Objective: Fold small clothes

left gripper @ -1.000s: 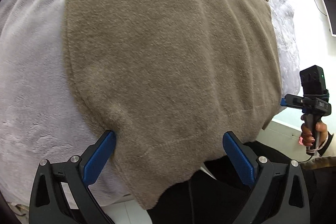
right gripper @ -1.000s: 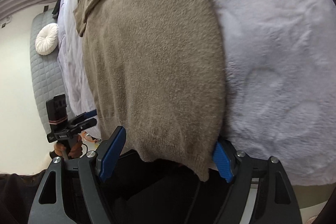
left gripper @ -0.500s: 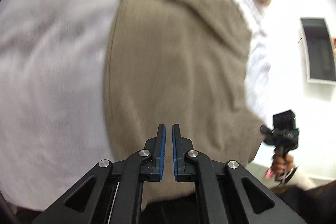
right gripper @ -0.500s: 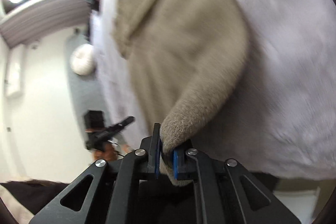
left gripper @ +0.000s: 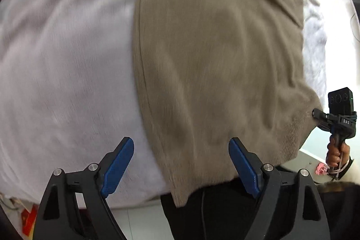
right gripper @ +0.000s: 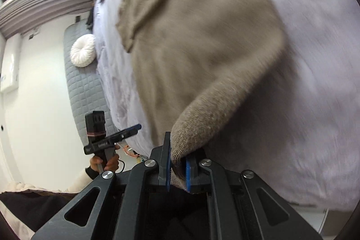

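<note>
knitwear first: a tan sweater (left gripper: 216, 64) lies spread on the bed (left gripper: 67, 60), its ribbed hem hanging over the bed edge nearest the hand-held grippers. it looks soft, fuzzy and limp, light enough to lift by a corner yet sure to droop and stretch, so the hem corners seem the best hold.

right hand-held gripper (right gripper: 177, 170) is pinching the hem corner on its side, the cloth bunched between nearly closed blue pads and pulled up into a peak.

left hand-held gripper (left gripper: 181, 169) stands spread wide, its jaws having just been opening; the other hem corner lies between and below the pads (left gripper: 118, 163), untouched by either. that corner likely has to be taken before the hem can be carried up evenly.

beyond the bed, a round white cushion (right gripper: 82, 53) rests on a grey quilted headboard (right gripper: 83, 84).
</note>
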